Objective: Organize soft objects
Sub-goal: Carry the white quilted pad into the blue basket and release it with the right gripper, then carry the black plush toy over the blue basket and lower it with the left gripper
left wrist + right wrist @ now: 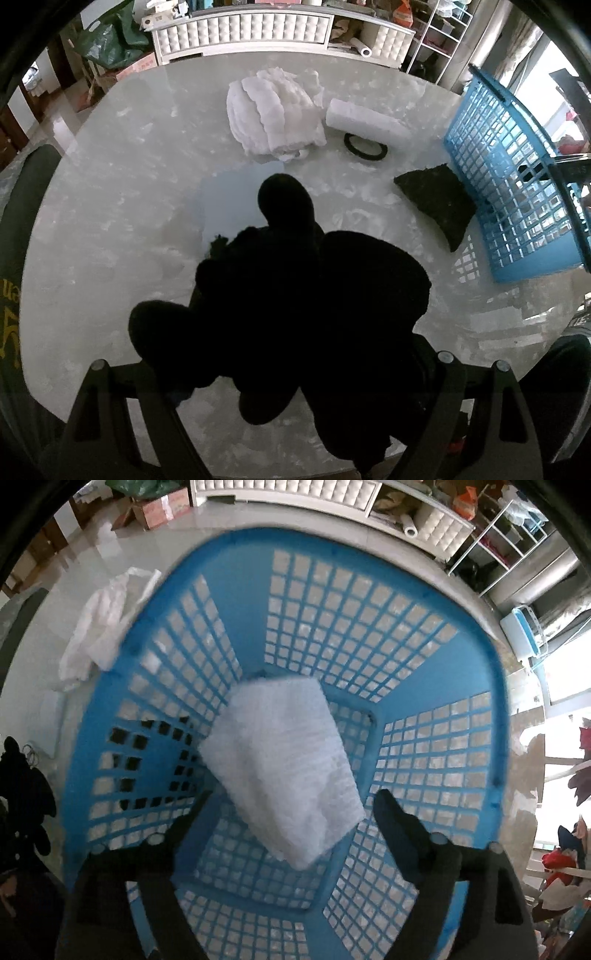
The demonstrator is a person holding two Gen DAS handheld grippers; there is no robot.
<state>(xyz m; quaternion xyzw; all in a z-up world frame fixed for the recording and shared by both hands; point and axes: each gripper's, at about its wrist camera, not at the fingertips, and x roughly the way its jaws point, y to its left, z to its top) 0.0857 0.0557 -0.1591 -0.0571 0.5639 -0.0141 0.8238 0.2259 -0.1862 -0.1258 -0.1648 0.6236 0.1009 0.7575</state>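
Right wrist: right claw (291, 814) spread wide over white towel (284, 760) inside basket (424, 602); left claw (295, 376) clamps black plush (295, 295).

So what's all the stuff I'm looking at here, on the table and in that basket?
blue plastic lattice basket: one, blue, right side of the table
folded white fluffy cloth: one, white, inside the basket, between the open jaws
crumpled white fleecy blanket: one, white, far middle of the table
white paper roll: one, white, lying right of the blanket
black ring: one, black, flat, in front of the roll
dark green scouring pad: one, dark green, beside the basket's wall
black plush toy: one, black, in the left jaws
pale glossy marbled table: one, grey-white, under everything
left gripper: one, black, shut on the toy
right gripper: one, black, open over the basket
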